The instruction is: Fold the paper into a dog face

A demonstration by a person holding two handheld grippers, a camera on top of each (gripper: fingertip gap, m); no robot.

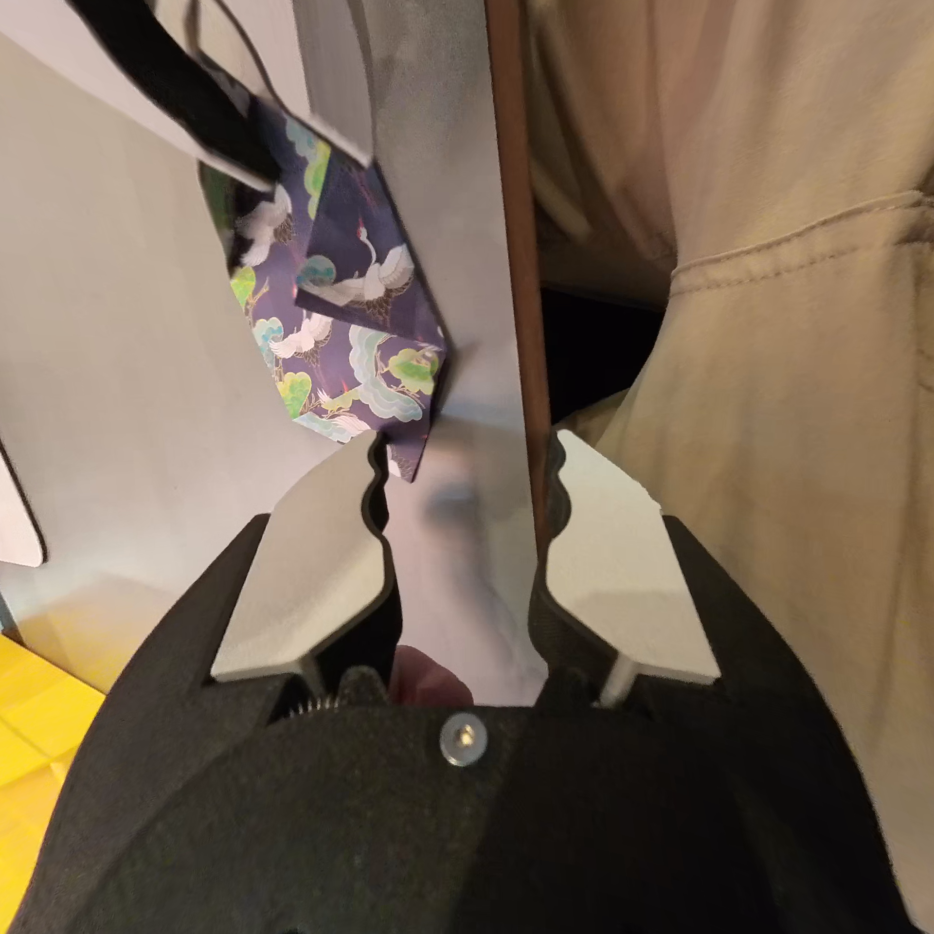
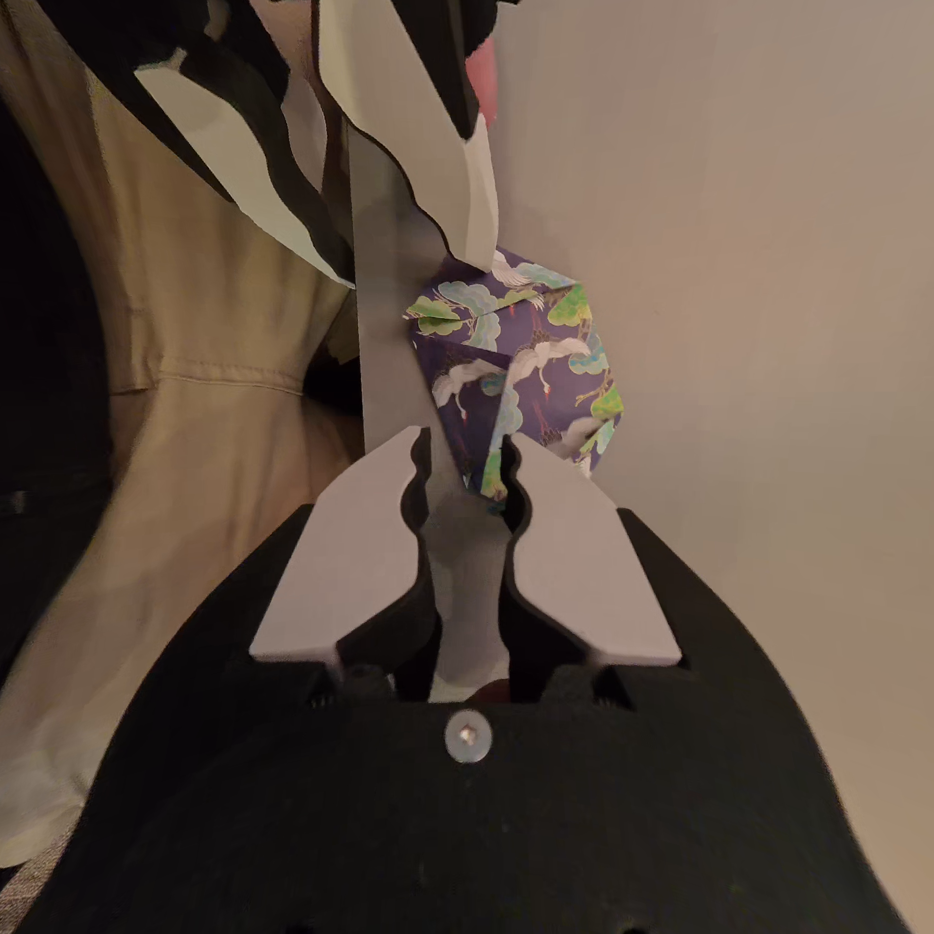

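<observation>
The paper is purple with white cranes and green clouds. It lies folded into a compact many-sided shape with flaps on the grey table. My left gripper is open, and its left fingertip touches the paper's near corner. My right gripper is open, with the paper's near corner lying between its jaws by the right finger. In the left wrist view the right gripper straddles the far end of the paper. In the right wrist view one finger of the left gripper rests on the paper's far edge.
The table's brown front edge runs close beside the paper. A person in beige clothing stands right behind it, also seen in the right wrist view. A yellow object and a white board sit at the left. The gap from one gripper's tips to the other's is roughly 9 cm.
</observation>
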